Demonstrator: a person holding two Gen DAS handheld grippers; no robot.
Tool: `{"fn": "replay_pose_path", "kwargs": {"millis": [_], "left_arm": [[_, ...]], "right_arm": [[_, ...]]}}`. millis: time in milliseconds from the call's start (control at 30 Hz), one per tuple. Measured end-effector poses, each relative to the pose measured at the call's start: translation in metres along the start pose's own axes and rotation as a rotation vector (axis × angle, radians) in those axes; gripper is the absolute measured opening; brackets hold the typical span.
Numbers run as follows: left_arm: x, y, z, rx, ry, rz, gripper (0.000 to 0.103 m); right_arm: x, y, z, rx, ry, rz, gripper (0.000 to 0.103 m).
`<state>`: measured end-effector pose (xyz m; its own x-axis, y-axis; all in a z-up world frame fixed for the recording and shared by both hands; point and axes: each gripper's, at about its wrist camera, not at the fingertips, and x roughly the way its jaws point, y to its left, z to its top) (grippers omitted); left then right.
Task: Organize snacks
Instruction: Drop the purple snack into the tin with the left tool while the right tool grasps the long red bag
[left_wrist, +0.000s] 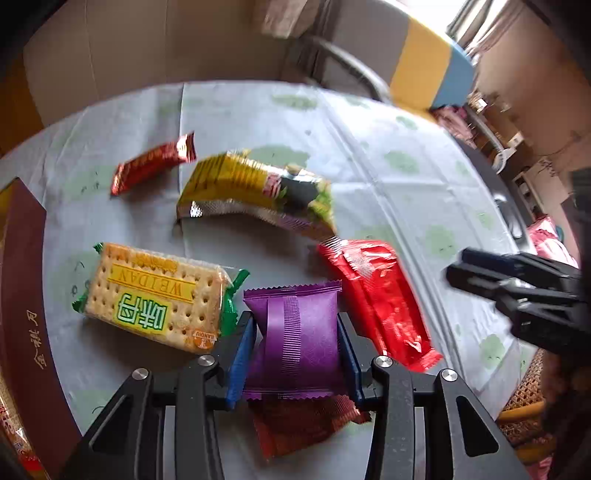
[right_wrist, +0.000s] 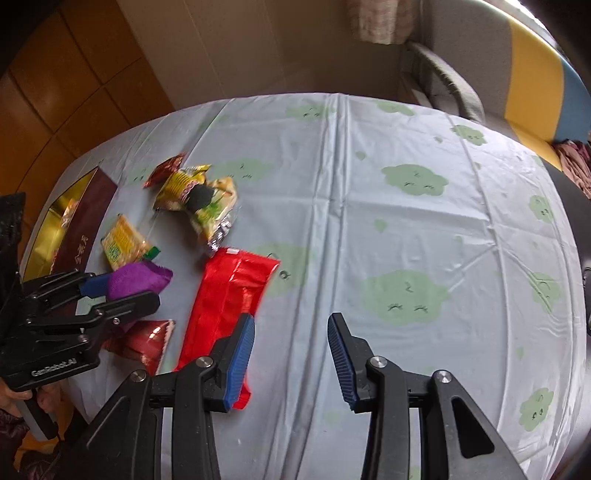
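Now the crinkled purple foil snack packet (left_wrist: 295, 332) is pinched by the left gripper (left_wrist: 295, 347); the right gripper (right_wrist: 291, 358), jaws spread and empty, waits; carrying to the maroon box (left_wrist: 22, 280) is probably needed next.

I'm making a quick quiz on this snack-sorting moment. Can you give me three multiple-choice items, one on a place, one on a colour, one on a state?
1. Where does the cracker pack lie, seen from the left wrist camera?
A. left of the purple packet
B. on top of the long red packet
C. inside the box

2. What colour is the packet between the fingers of the left hand-held gripper?
A. green
B. purple
C. silver

3. How is the right hand-held gripper?
A. shut on the cracker pack
B. shut on the long red packet
C. open, with nothing between its fingers

Answers:
1. A, it lies flat on the tablecloth beside the purple packet, outside the brown box.
2. B, the blue pads press the purple wrapper's sides.
3. C, only tablecloth shows between its fingers; the long red packet lies beside the left one.
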<state>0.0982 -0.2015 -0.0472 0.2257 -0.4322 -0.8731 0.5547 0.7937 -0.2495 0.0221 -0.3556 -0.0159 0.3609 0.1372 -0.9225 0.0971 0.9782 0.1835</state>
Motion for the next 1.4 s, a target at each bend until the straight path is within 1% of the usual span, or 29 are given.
{"fn": "replay_pose_path", "kwargs": {"millis": [133,200,300,367,500,533,600,733,800,867,933,967,1000,1067,1133,1200,1300,1400], "left_arm": [[-0.020,0.000,-0.009,-0.001,-0.077,0.002,0.044],[-0.030,0.003,-0.014,-0.001,-0.106,-0.001,0.044],[-0.043,0.008,-0.021,-0.013,-0.150,-0.009,0.044],[-0.048,0.008,-0.024,-0.019,-0.167,-0.006,0.044],[-0.062,0.013,-0.035,-0.030,-0.199,0.011,0.044],[-0.065,0.014,-0.037,-0.031,-0.205,0.016,0.044],[-0.072,0.018,-0.042,-0.033,-0.220,0.029,0.044],[-0.090,0.027,-0.054,-0.040,-0.253,0.053,0.044],[-0.099,0.034,-0.059,-0.050,-0.269,0.064,0.044],[-0.108,0.043,-0.062,-0.078,-0.292,0.071,0.044],[-0.121,0.056,-0.067,-0.117,-0.317,0.080,0.044],[-0.126,0.063,-0.068,-0.135,-0.328,0.086,0.044],[-0.133,0.072,-0.070,-0.162,-0.344,0.099,0.044],[-0.149,0.097,-0.075,-0.226,-0.374,0.137,0.044],[-0.161,0.118,-0.083,-0.281,-0.395,0.176,0.044],[-0.174,0.146,-0.095,-0.360,-0.411,0.220,0.044],[-0.182,0.184,-0.115,-0.474,-0.408,0.247,0.044],[-0.181,0.202,-0.129,-0.529,-0.393,0.240,0.044]], "right_arm": [[0.004,0.000,0.001,0.021,0.011,0.032,0.042],[0.005,-0.001,0.001,0.040,0.016,0.041,0.045],[0.010,0.000,0.003,0.067,0.022,0.046,0.046],[0.014,0.004,0.004,0.084,0.025,0.064,0.046],[0.022,0.020,0.005,0.060,0.017,0.069,0.046],[0.025,0.022,0.006,0.060,0.021,0.074,0.048],[0.032,0.026,0.005,0.051,0.032,0.067,0.057],[0.037,0.034,0.007,0.037,0.023,0.071,0.058],[0.040,0.037,0.007,0.024,0.022,0.059,0.059],[0.042,0.041,0.007,-0.004,0.017,0.040,0.059],[0.041,0.044,0.006,-0.037,0.007,0.000,0.056],[0.041,0.045,0.005,-0.044,0.004,-0.007,0.043],[0.040,0.046,0.004,-0.048,0.001,-0.015,0.039],[0.040,0.045,0.005,-0.054,0.000,-0.052,0.039],[0.040,0.043,0.006,-0.053,0.005,-0.055,0.039],[0.041,0.045,0.007,-0.071,0.011,-0.065,0.039],[0.040,0.042,0.006,-0.063,0.022,-0.058,0.040],[0.041,0.042,0.006,-0.069,0.022,-0.062,0.040]]}}
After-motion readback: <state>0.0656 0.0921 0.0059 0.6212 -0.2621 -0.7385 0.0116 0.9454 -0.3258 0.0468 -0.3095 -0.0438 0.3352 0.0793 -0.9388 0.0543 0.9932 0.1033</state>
